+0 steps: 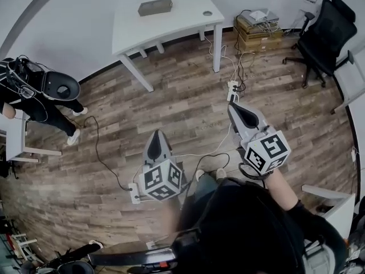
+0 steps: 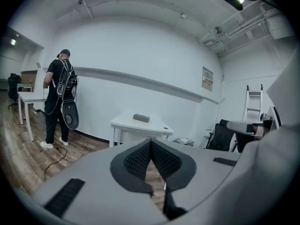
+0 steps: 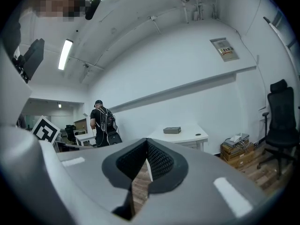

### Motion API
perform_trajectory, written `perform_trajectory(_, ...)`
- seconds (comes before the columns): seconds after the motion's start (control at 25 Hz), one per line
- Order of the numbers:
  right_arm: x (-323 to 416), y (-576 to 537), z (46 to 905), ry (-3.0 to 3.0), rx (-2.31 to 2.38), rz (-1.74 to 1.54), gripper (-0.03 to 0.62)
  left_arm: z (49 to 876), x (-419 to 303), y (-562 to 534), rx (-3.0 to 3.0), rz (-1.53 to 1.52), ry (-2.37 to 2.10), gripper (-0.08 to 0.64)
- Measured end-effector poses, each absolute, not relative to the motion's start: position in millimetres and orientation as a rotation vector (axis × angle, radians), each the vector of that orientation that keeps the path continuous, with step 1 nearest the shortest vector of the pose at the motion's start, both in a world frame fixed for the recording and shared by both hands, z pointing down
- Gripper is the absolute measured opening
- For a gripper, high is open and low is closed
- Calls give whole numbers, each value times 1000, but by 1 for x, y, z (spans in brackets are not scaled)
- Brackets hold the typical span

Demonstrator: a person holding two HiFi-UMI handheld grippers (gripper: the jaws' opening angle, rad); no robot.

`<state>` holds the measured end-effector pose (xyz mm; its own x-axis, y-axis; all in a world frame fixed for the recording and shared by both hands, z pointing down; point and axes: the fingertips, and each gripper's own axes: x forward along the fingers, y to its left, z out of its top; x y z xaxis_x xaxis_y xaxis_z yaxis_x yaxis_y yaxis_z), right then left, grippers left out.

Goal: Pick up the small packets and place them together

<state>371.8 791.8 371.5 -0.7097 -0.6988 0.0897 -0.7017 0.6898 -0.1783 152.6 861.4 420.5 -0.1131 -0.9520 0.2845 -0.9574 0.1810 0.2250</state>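
No small packets show in any view. A white table (image 1: 171, 24) stands far off across the wooden floor, with a grey box (image 1: 155, 7) and a small round thing (image 1: 207, 13) on it. My left gripper (image 1: 156, 137) hangs over the floor, shut, with nothing between its pads. My right gripper (image 1: 234, 108) is held farther forward and to the right, also shut and empty. In the left gripper view the left gripper (image 2: 151, 142) faces the table (image 2: 140, 123) and the box (image 2: 141, 118). In the right gripper view the right gripper (image 3: 146, 142) points level at the same table (image 3: 180, 136).
A person with a backpack (image 1: 31, 93) stands at the left by a white desk (image 1: 14, 144). Cables and a power strip (image 1: 232, 90) lie on the floor ahead. Cardboard boxes (image 1: 259, 32) and a black office chair (image 1: 325, 36) stand at the right. A ladder (image 2: 253, 104) leans by the wall.
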Motion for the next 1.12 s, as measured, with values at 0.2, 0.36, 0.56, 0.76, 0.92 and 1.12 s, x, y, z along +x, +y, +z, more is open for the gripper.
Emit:
perform_trajectory(0.2, 406, 796, 390, -2862, 1211, 390, 0, 435, 168, 878, 1742, 13, -2115, -2)
perform_trajectory(0.36, 405, 802, 397, -2870, 1200, 405, 0, 441, 175, 880, 1744, 24, -2109, -2)
perform_trajectory(0.56, 400, 796, 403, -2865, 1150, 404, 0, 438, 191, 863, 1777, 24, -2065, -2)
perform_trajectory(0.76, 379, 768, 411, -2845, 1146, 369, 0, 442, 182, 837, 1786, 20, -2078, -2)
perform_trajectory(0.92, 356, 723, 413, -2845, 1116, 352, 0, 442, 159, 795, 1778, -8, -2098, -3)
perform_trajectory(1.12, 308, 639, 416, -2849, 1112, 360, 0, 440, 117, 714, 1802, -21, -2083, -2)
